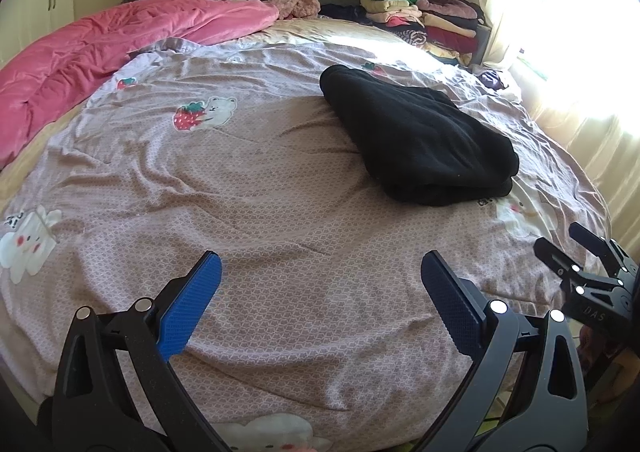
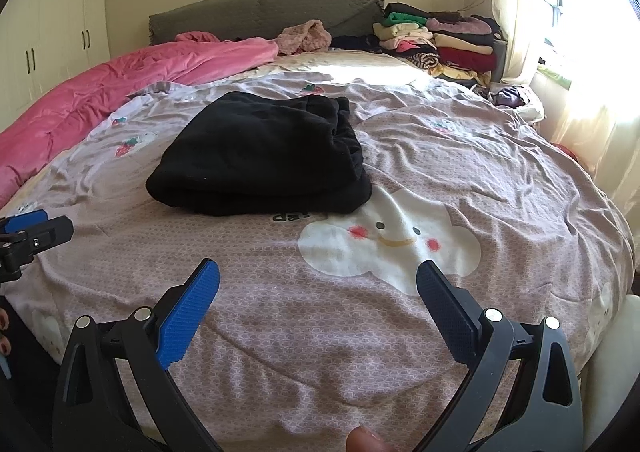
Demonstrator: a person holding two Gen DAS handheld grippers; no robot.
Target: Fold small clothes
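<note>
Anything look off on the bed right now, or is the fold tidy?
Mostly tidy. The black garment lies folded on the bedsheet, but its far right end is bunched and uneven rather than squared. Both tools, left and right, are open and clear of it.

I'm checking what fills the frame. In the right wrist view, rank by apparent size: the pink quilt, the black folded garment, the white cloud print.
1. Pink quilt
2. Black folded garment, close to the quilt in apparent size, so that order is unsure
3. White cloud print
</note>
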